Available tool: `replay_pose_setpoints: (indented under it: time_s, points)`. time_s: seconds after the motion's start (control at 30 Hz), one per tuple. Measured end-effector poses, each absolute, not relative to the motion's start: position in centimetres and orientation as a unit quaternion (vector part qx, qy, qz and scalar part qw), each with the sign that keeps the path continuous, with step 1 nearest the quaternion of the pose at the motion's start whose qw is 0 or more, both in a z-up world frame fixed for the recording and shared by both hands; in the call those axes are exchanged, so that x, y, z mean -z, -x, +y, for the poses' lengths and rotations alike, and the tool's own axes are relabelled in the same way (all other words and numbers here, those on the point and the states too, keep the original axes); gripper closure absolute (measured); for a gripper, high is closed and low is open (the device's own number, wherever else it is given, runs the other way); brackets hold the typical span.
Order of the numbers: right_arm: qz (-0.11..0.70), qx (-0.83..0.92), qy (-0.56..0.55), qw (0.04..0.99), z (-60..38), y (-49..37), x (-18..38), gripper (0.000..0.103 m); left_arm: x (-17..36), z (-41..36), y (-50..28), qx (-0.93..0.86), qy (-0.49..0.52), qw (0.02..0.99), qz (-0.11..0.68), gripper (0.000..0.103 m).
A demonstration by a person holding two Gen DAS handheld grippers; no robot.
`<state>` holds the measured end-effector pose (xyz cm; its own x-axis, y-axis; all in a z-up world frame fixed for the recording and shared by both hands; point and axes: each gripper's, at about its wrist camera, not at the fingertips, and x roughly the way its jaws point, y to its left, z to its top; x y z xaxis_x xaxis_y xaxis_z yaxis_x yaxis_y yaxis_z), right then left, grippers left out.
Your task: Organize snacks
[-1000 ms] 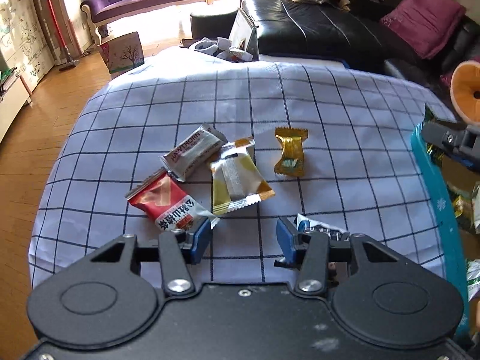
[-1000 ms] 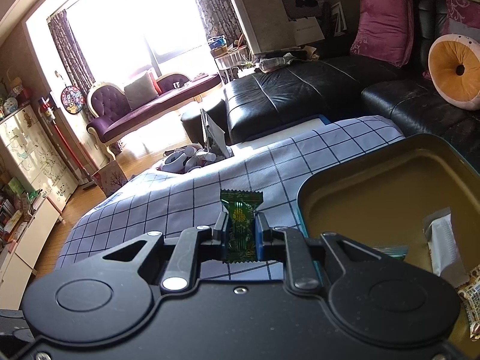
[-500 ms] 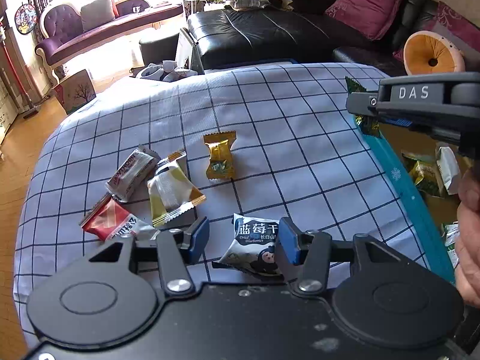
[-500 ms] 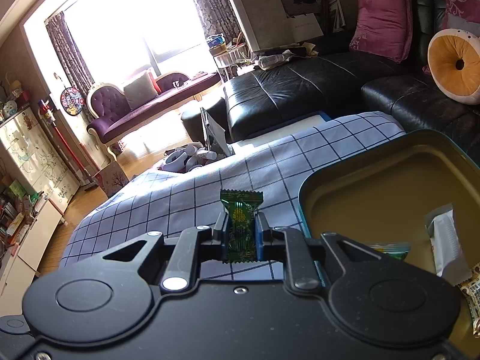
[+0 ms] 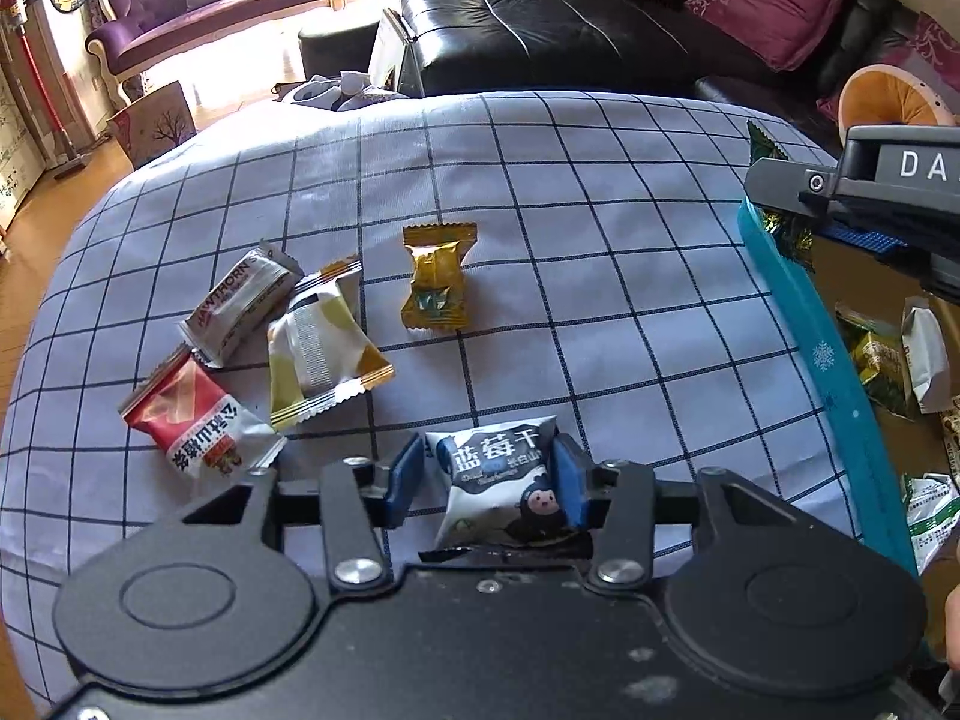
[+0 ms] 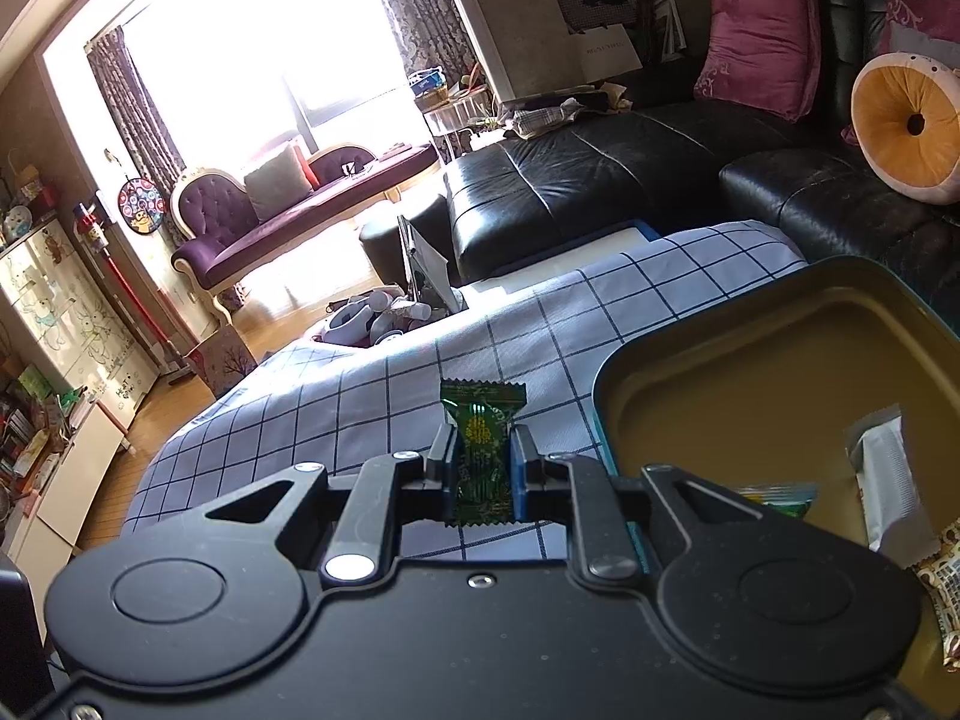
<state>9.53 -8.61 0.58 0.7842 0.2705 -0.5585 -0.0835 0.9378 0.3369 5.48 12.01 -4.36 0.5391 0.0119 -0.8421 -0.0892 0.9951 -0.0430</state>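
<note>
A blue-and-white blueberry snack packet [image 5: 504, 486] lies on the checked cloth between the jaws of my left gripper [image 5: 489, 450]. The jaws are closing: the right pad touches the packet and a thin gap shows at the left pad. Further left lie a red packet [image 5: 192, 420], a yellow-white packet [image 5: 318, 348], a grey hawthorn packet [image 5: 240, 300] and a gold candy [image 5: 435, 279]. My right gripper [image 6: 483, 450] is shut on a green candy [image 6: 480, 420], held just left of the open gold-lined tin [image 6: 750, 390].
The tin's teal wall [image 5: 822, 354] runs along the cloth's right side, with several snacks [image 5: 924, 354] inside. A black sofa [image 5: 540, 30] and cushions stand beyond the checked cloth [image 5: 600, 210]. A person's finger shows at the lower right.
My left gripper has shifted right from the red packet to the blueberry packet, come down over it and narrowed its jaws. The right gripper and its green candy have stayed put.
</note>
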Motion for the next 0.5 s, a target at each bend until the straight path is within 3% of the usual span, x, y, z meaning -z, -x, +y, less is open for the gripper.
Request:
replay_pose_setpoints:
  time_s: [0.37,0.43,0.5]
  points:
    - [0.315,-0.093,-0.164,0.93,-8.9,-9.2,-0.8,0.077,1.0,14.5,-4.9,-0.055,0.121,0.889,0.439,0.066]
    - [0.315,-0.097,-0.159,0.931,-8.5,-9.1,-0.8,0.077,0.4,15.1,-4.7,-0.056,0.136,0.891,0.429,0.078]
    - [0.316,-0.1,-0.153,0.931,-8.1,-9.0,-0.7,0.077,-0.1,15.7,-4.5,-0.058,0.145,0.892,0.425,0.08]
